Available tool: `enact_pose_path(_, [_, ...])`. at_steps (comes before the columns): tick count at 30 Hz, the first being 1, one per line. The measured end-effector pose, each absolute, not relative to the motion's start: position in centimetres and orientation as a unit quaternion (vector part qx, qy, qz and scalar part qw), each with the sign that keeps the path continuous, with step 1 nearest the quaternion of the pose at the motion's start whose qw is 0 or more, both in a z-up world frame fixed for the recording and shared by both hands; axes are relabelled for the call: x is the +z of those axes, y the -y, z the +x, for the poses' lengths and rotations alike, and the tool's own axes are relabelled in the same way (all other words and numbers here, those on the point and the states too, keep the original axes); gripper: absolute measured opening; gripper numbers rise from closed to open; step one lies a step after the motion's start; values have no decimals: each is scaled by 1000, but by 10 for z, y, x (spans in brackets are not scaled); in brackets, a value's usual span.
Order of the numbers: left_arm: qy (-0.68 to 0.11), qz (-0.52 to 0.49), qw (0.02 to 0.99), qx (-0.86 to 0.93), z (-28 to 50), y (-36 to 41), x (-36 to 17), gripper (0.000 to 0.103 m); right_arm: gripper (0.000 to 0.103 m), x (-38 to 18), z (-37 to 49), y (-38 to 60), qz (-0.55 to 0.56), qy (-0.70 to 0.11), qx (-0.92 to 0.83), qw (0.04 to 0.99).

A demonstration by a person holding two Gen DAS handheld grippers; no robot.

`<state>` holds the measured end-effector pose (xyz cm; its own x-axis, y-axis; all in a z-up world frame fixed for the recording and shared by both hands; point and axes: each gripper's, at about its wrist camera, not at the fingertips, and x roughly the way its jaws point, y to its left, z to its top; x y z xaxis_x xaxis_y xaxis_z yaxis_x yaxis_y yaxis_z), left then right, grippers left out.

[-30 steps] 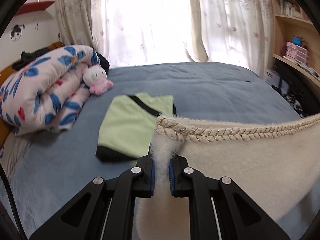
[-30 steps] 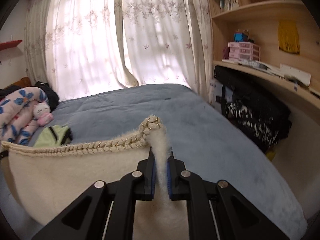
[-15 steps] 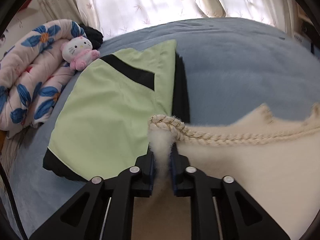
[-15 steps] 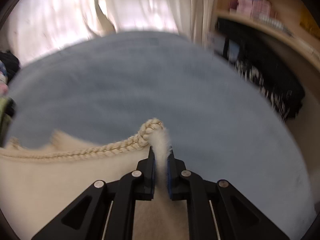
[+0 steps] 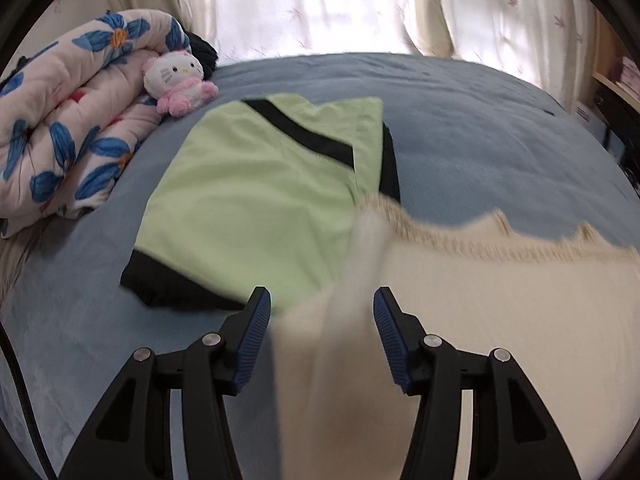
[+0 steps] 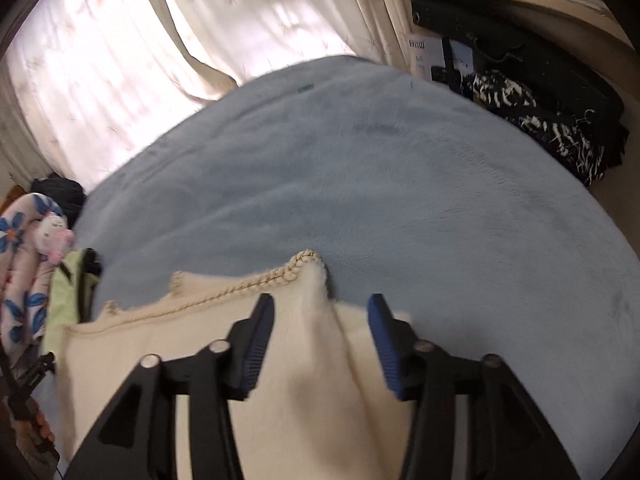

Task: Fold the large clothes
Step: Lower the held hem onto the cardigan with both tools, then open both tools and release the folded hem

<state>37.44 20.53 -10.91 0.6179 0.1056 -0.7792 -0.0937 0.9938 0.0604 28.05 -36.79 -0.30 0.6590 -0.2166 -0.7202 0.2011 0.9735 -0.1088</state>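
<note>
A cream fuzzy garment (image 5: 500, 304) with a braided trim lies on the blue bed cover (image 5: 480, 120). Its left corner overlaps a folded light-green garment (image 5: 248, 208) with black bands. My left gripper (image 5: 322, 300) has its jaws opening; the blurred cream corner stands between the blue pads without being pressed. In the right wrist view the cream garment (image 6: 200, 360) spreads to the left, its braided corner peaked in front of my right gripper (image 6: 322, 308). Those jaws are opening too, and the pads stand apart from the cloth.
A rolled floral quilt (image 5: 68, 120) and a pink-and-white plush toy (image 5: 180, 80) sit at the bed's left. Curtains (image 5: 340, 4) hang behind the bed. A wooden shelf with dark bags (image 6: 540, 92) stands to the right. Bare blue cover (image 6: 380, 180) lies beyond the garment.
Both grippers came down to the bed with the cream garment and their jaws parted, letting go of the braided corners. The garment now rests on the cover.
</note>
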Motion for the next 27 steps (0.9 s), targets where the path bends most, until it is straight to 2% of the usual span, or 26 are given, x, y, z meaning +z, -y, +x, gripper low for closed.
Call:
enact_pose_path(9, [-492, 8, 870, 26, 303, -212, -144, 52, 55, -35, 222, 379, -44, -463, -111, 878])
enact_pose_path(15, [-495, -26, 869, 3, 263, -219, -152, 52, 55, -60, 186, 376, -51, -495, -88, 863])
enact_pose_path(16, [-496, -29, 868, -3, 256, -218, -153, 52, 53, -63, 180, 372, -56, -496, -82, 863])
enact_pose_path(18, [-497, -29, 867, -8, 249, -218, -154, 52, 40, -69, 172, 366, -70, -502, -74, 859])
enact_pose_path(23, [-497, -40, 867, -11, 242, -218, -156, 52, 38, -77, 168, 364, -90, -502, -86, 856])
enact_pose_path(24, [-499, -46, 866, -10, 244, -219, -157, 50, 37, -78, 169, 366, -83, -503, -89, 855])
enact_pose_path(25, [-500, -52, 864, -11, 245, -219, -157, 43, 32, -80, 171, 367, -83, -505, -97, 853])
enact_pose_path(26, [-500, -60, 864, -19, 245, -217, -157, 22, 18, -81, 171, 366, -92, -505, -108, 851])
enact_pose_path(27, [-498, -55, 866, -8, 244, -215, -154, 11, 11, -80, 171, 365, -91, -506, -112, 850])
